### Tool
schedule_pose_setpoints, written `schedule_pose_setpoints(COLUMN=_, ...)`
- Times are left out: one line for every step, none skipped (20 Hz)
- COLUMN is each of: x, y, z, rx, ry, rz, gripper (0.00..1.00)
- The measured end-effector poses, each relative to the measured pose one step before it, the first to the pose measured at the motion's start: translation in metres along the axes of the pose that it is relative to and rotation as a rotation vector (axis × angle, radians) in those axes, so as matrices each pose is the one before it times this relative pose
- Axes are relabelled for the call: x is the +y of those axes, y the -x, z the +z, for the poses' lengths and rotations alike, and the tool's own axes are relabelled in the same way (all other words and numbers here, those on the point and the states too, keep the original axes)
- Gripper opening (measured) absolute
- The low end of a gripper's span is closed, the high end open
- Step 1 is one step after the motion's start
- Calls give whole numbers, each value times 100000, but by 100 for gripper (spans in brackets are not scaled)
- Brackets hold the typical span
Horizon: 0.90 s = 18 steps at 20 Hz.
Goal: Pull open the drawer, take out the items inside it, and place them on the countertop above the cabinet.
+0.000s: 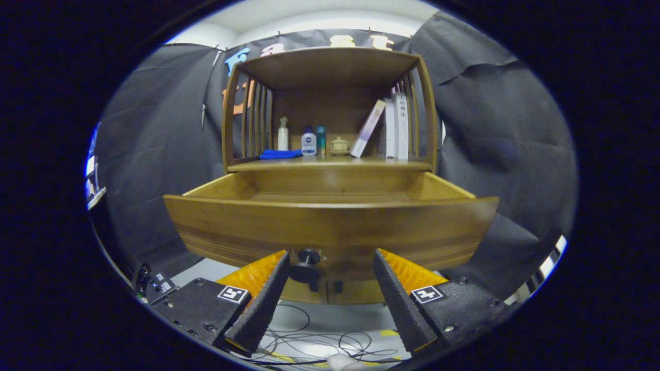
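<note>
Drawer of honey-brown wood (330,226), with a bowed front panel, stands pulled well out from the small wooden cabinet, its front close ahead of the hand-held gripper (330,263). The black textured fingers (268,293) are spread wide, holding nothing, one on each side of the small dark round knob (308,256) at the lower middle of the drawer front; the left finger sits just beside the knob, the right one well apart from it. From this low angle the drawer's front wall hides the bottom, so whatever lies inside cannot be made out. The main risk, as I judge it, is reaching in blind: coming over the rim too low would knock a finger against the front panel and push the drawer back in. On the wooden counter (330,164) above sit a folded blue cloth (280,153), a few small bottles (308,142) and leaning books (386,129), so a careless placement could topple them. Loose cables (319,342) on the floor below could snag.
</note>
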<state>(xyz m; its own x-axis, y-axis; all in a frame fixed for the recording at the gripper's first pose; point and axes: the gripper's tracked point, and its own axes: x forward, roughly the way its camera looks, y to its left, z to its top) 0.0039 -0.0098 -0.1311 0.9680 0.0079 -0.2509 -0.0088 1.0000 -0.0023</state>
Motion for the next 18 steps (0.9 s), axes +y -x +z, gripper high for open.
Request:
schedule_pose_setpoints(x=-76, y=488, z=1167, rx=-300, ry=-303, rz=913, gripper=100)
schedule_pose_setpoints(x=389, y=449, z=1187, rx=102, ry=-1590, rz=2405, gripper=100)
schedule_pose_setpoints(x=137, y=320, z=1078, rx=819, ry=-2223, rz=1296, gripper=100)
schedule_pose_setpoints(x=61, y=84, z=1195, rx=584, ry=-2505, rz=889, gripper=100)
schedule_pose_setpoints(x=214, y=-62, z=1349, rx=359, ry=-2461, rz=1578, gripper=100)
schedule_pose_setpoints(x=263, y=-147, z=1200, rx=897, ry=-1924, rz=497, gripper=100)
schedule_pose_setpoints(x=30, y=-362, z=1555, rx=-414, ry=-1158, rz=568, gripper=100)
schedule_pose_setpoints(x=174, y=-313, z=1858, rx=-1473, ry=-178, rz=303, gripper=100)
schedule_pose_setpoints(x=70, y=-554, z=1540, rx=-1040, ry=-28, rz=-586, gripper=100)
schedule_pose_setpoints(x=213, y=-759, z=1501, rx=-59, ry=787, rz=372, gripper=100)
schedule_pose_setpoints(x=233, y=-726, z=1230, rx=744, ry=424, rz=-302, gripper=100)
schedule_pose_setpoints(x=184, y=-785, z=1151, rx=828, ry=-179, rz=-179, gripper=99)
schedule_pose_setpoints(x=212, y=-824, z=1210, rx=621, ry=-690, rz=-241, gripper=99)
schedule_pose_setpoints(x=409, y=-878, z=935, rx=1034, ry=-749, rz=225, gripper=99)
schedule_pose_setpoints(x=245, y=-1019, z=736, rx=1685, ry=-359, rz=-858, gripper=99)
schedule_pose_setpoints(x=157, y=-953, z=176, rx=2825, ry=181, rz=-3, gripper=99)
schedule_pose_setpoints(x=208, y=-976, z=151, rx=3791, ry=240, rz=-1098, gripper=99)
schedule_pose_setpoints(x=187, y=-900, z=-93, rx=3527, ry=627, rz=-774, gripper=99)
